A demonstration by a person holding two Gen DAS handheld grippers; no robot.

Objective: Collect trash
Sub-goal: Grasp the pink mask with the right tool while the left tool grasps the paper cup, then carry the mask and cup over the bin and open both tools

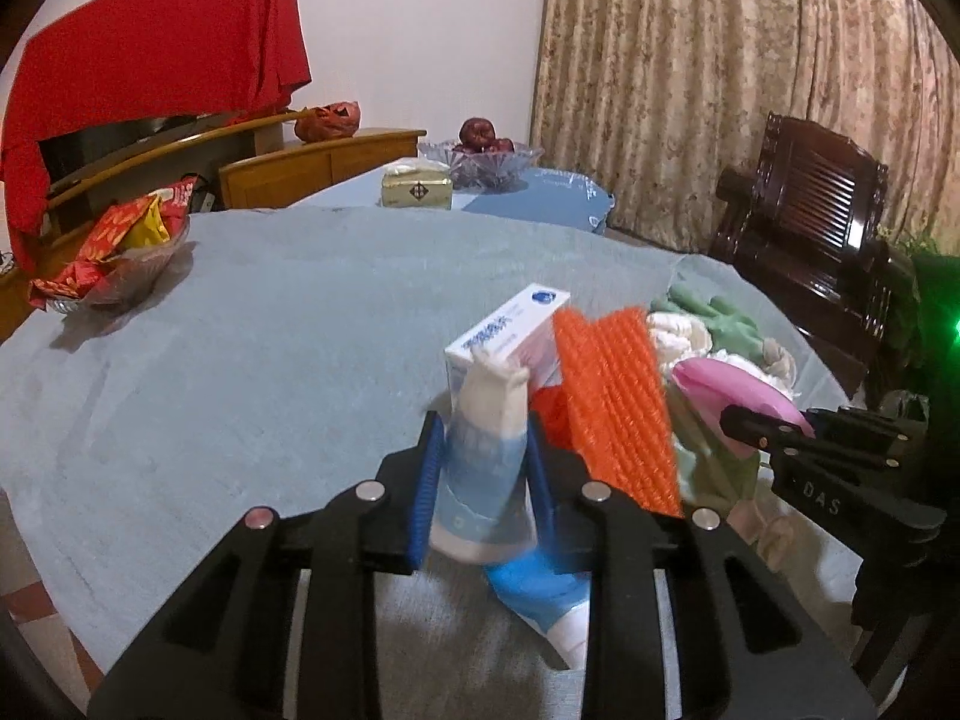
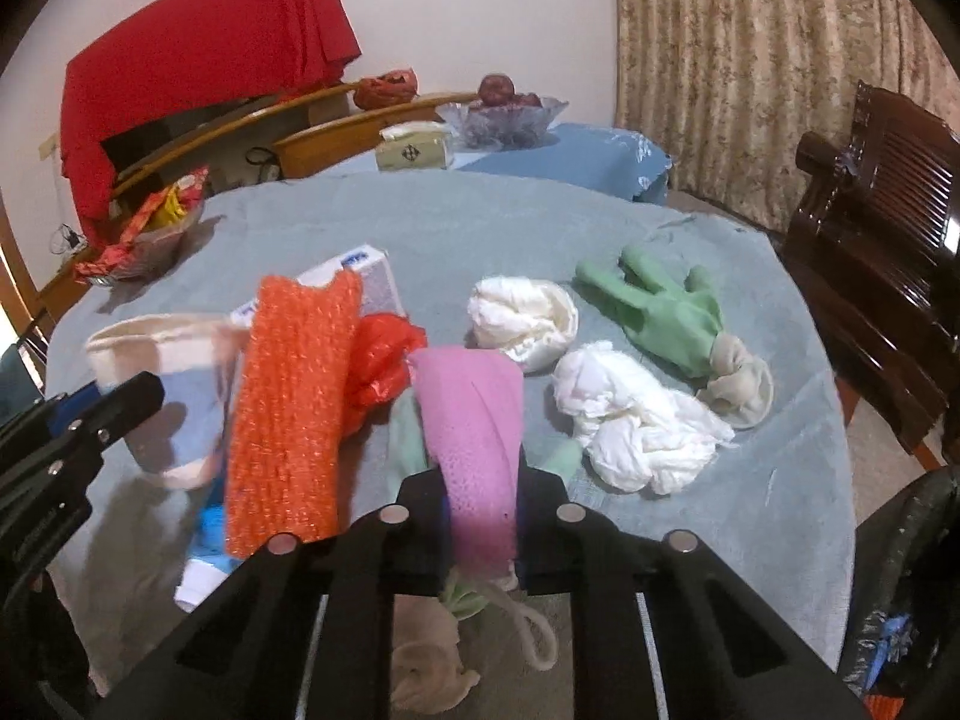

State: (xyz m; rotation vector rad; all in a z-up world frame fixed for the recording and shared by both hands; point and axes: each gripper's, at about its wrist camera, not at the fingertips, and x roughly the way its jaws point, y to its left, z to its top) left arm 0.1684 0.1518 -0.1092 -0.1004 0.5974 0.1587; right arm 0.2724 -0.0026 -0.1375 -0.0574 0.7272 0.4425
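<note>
The left gripper (image 1: 480, 474) has its jaws pinching a paper cup (image 1: 489, 462), blue-and-white and standing upright between the blue pads at lower centre of the left wrist view. The right gripper (image 2: 480, 516) has its jaws pressed together on a pink mesh cloth (image 2: 474, 444), whose long axis runs straight up the right wrist frame from the pads.

Both pieces sit in a crowded heap on the tabletop (image 1: 240, 360): an orange mesh cloth (image 2: 288, 420) leans between cup and pink cloth, touching a red plastic bag (image 2: 381, 360), so lifting either may drag it.

A black trash bag (image 2: 900, 588), as it seems, shows at lower right, beyond the tabletop edge and nearer the right gripper. The tabletop's left half lies open.
</note>
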